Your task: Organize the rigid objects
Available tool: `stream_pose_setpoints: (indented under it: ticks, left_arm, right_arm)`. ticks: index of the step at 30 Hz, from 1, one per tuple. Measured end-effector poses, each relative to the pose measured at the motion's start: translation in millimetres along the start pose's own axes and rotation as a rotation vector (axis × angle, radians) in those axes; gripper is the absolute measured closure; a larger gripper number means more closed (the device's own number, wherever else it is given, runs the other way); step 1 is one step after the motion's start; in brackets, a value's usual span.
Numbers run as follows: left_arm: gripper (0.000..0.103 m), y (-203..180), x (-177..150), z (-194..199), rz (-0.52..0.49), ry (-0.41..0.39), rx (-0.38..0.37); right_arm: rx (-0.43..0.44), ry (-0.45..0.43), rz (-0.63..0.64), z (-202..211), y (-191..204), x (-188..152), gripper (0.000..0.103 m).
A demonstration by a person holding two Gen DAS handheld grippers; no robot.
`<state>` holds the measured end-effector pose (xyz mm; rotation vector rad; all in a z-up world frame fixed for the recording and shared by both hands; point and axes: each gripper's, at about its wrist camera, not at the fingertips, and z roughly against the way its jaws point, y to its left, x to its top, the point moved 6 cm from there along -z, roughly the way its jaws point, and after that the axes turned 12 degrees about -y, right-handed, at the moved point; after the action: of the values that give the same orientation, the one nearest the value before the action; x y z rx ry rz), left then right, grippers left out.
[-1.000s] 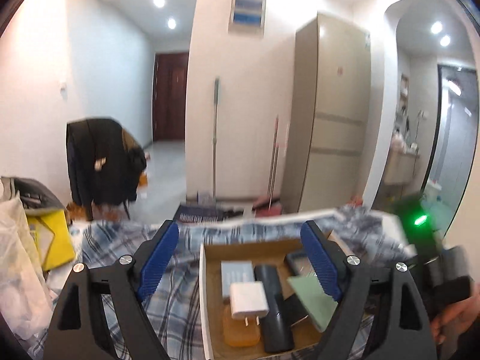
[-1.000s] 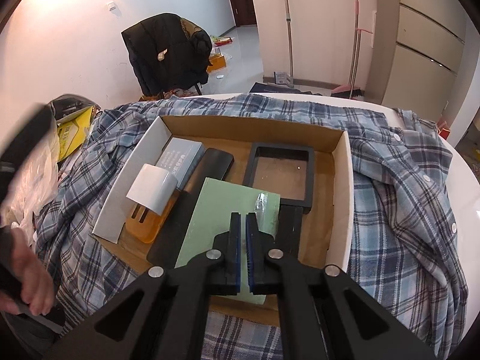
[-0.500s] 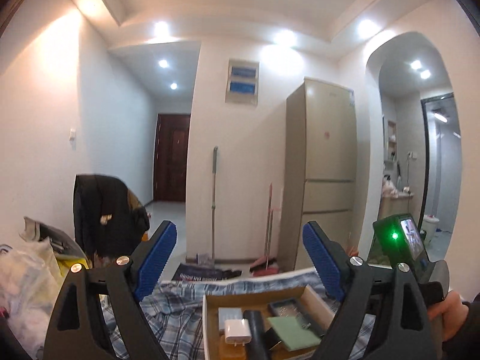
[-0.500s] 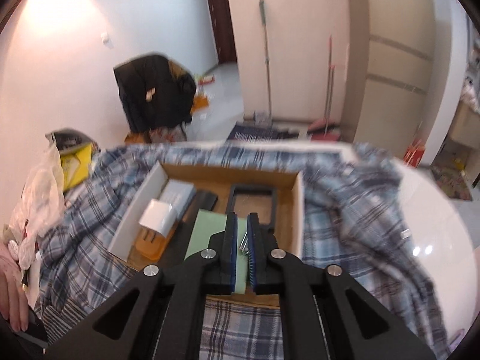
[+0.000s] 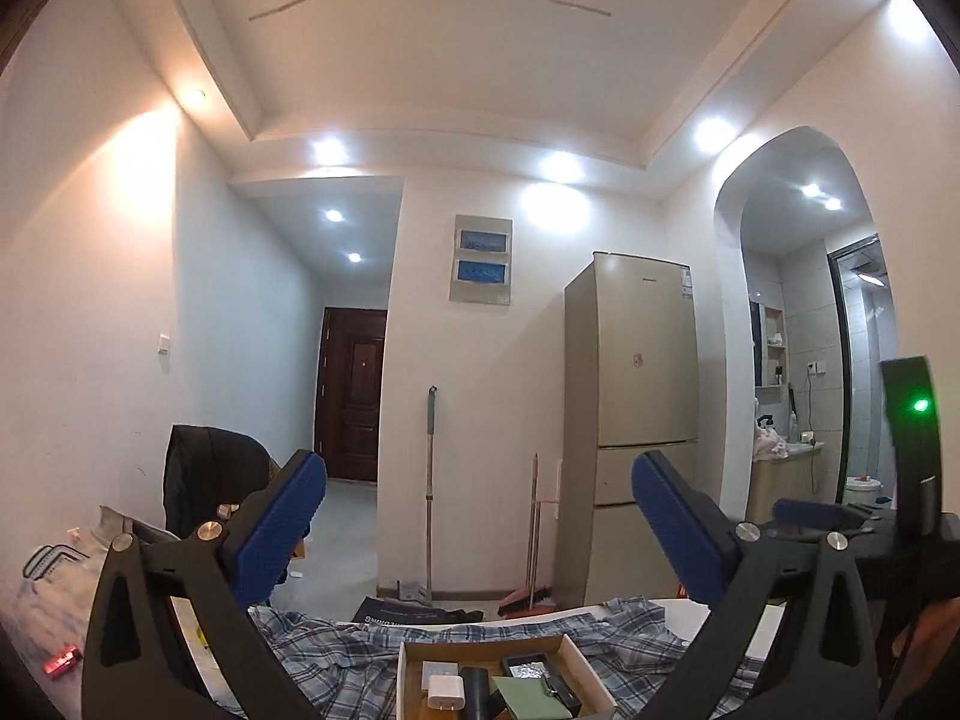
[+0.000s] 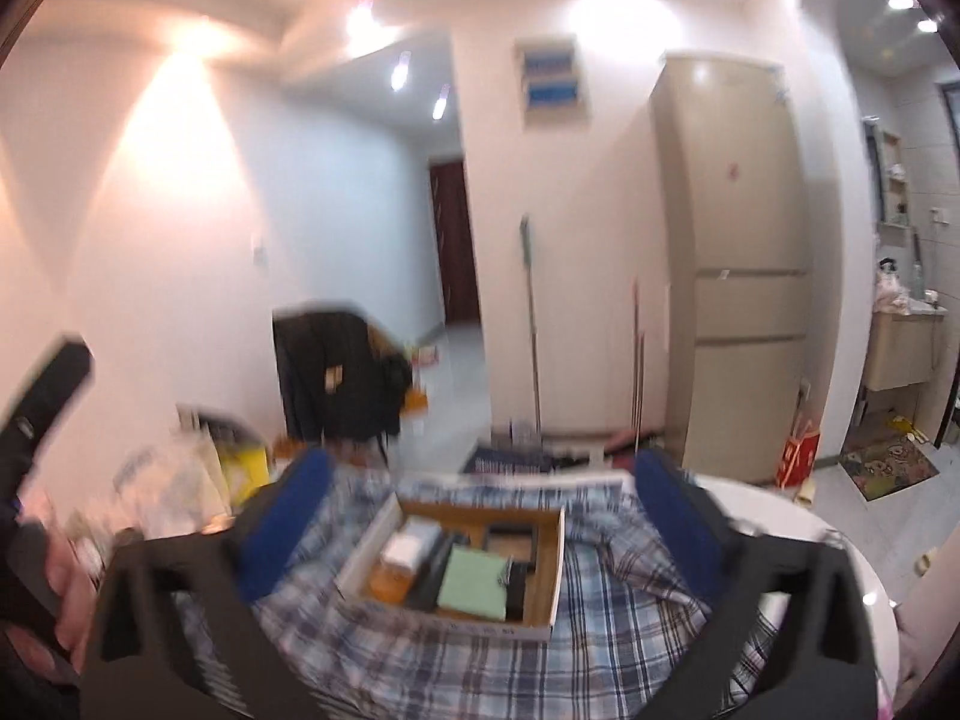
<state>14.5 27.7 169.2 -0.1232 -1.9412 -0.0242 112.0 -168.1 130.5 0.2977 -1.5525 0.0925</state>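
While the shallow brown cardboard box point(image 6: 543, 546) sits on a blue plaid shirt point(image 6: 606, 618) spread over the white round table point(image 6: 798, 516), both grippers hover near it with nothing between their blue pads. The right gripper point(image 6: 480, 516) has just opened its jaws fully; the left gripper point(image 5: 480, 534), its jaws also just widened to full spread, points toward the far wall. Inside the box lie a pale green flat card point(image 6: 471, 585), a white charger plug point(image 6: 402, 549), an amber block point(image 6: 387, 582) and a black square frame point(image 6: 510, 537).
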Motion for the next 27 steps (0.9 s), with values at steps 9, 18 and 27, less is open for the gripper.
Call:
stream_pose_setpoints:
  ticks: [9,18,27]
  left_arm:
    - [0.0,-24.3,4.6,62.7,-0.022,0.005,0.019]
    - [0.0,-32.5,-98.1,73.0,-0.091,0.053,0.054]
    - [0.0,-34.6,-168.8,55.8,-0.125,0.162,0.065]
  right_arm:
    - [-0.053,-0.113,0.045,58.9,-17.8,7.8,0.0]
    - [-0.048,-0.123,0.096,56.8,-29.0,-58.2,0.0]
    - [-0.059,-0.159,0.132,39.1,-35.6,-122.8,0.0]
